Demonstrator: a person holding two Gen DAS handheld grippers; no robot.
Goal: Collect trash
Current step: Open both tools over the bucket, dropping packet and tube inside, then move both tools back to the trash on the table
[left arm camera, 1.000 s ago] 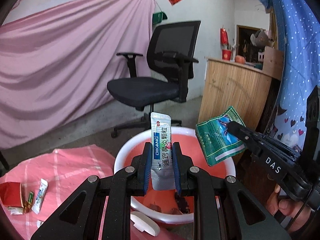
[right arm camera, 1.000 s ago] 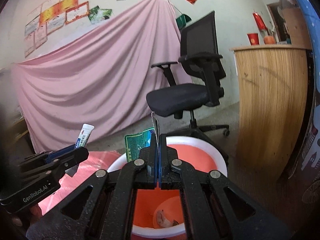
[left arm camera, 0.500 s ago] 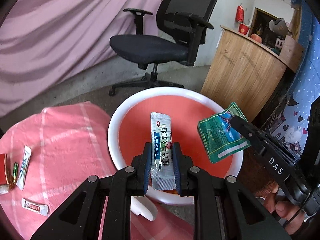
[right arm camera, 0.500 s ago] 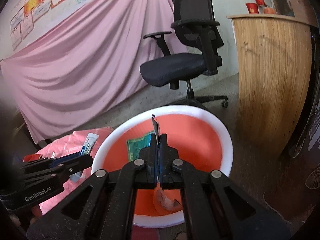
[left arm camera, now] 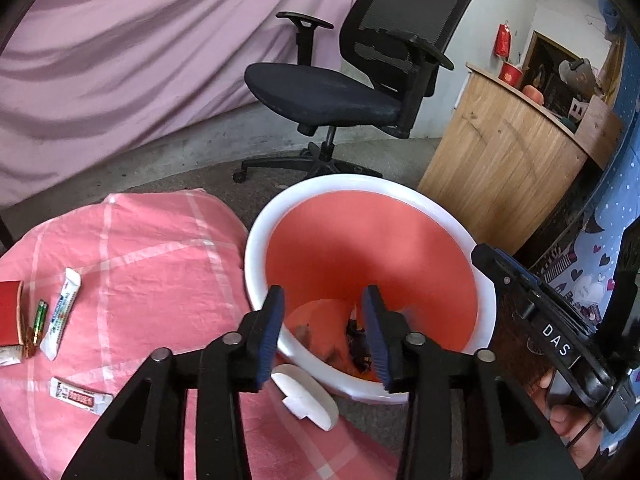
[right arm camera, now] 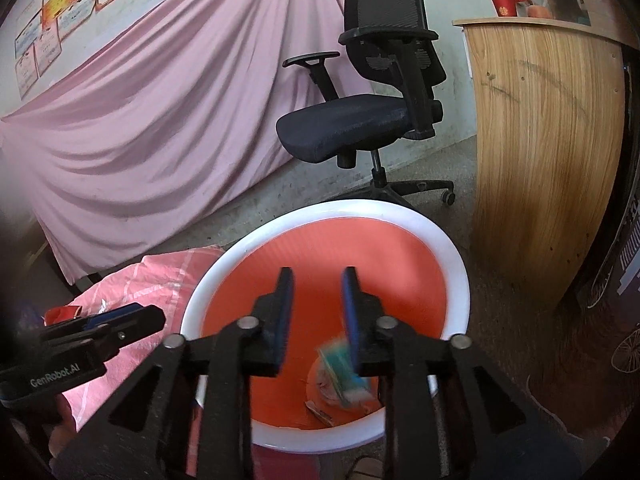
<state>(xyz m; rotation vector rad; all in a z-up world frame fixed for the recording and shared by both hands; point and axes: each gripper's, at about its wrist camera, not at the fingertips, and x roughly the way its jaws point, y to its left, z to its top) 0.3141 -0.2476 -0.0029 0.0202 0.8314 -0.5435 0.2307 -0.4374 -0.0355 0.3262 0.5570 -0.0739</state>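
Dumping trash | L gripper (left arm camera: 323, 300) & R gripper (right arm camera: 316, 286) over bin (left arm camera: 416, 200), jaws opening, nothing between | green packet (right arm camera: 340, 376) dropping inside bin | more sachets (left arm camera: 62, 314) left of bin, on pink cloth (left arm camera: 152, 264)

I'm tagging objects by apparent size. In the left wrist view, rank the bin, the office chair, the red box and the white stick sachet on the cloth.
Largest to smallest as they look:
1. office chair
2. bin, nearer, so unsure
3. white stick sachet
4. red box, cut off, so unsure
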